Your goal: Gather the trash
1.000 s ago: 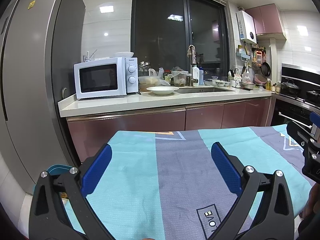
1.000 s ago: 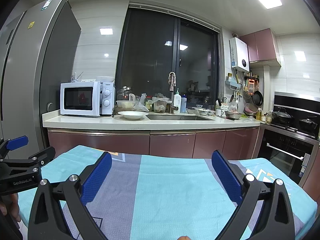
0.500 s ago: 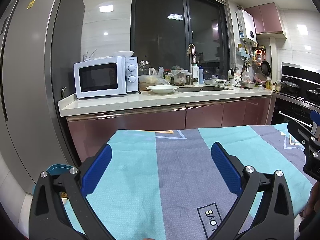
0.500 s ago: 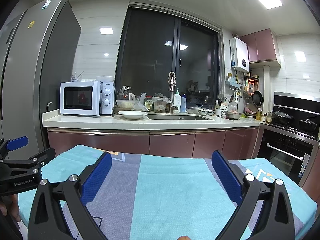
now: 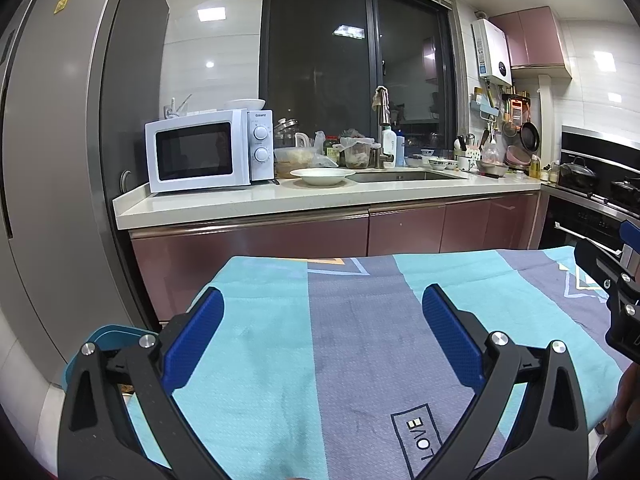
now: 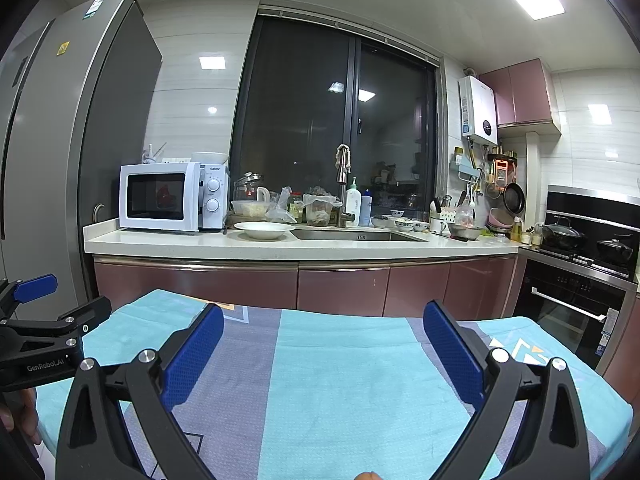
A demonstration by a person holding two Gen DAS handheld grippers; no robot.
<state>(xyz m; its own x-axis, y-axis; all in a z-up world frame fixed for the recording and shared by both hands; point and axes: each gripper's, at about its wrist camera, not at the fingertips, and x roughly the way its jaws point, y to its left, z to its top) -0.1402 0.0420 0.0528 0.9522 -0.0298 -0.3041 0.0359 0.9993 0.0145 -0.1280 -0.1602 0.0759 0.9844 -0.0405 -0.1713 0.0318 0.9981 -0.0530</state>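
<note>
My left gripper [image 5: 322,336] is open above a table covered by a turquoise and grey striped cloth [image 5: 360,344], with nothing between its blue pads. My right gripper [image 6: 322,350] is open too, over the same cloth [image 6: 340,380], also empty. Each gripper shows in the other's view: the right gripper [image 5: 616,276] at the right edge, the left gripper [image 6: 44,320] at the left edge. No trash shows on the cloth. A blue bin [image 5: 100,348] peeks out low on the left, beside the table, its inside hidden.
Beyond the table runs a kitchen counter [image 6: 280,246] with a white microwave [image 6: 172,196], a white plate [image 6: 264,230], a sink [image 6: 356,235] and several jars and bottles. A tall grey fridge [image 5: 52,160] stands left; an oven and stove [image 6: 576,280] stand right.
Both grippers stay open and almost still; the left wrist view has drifted very slightly.
</note>
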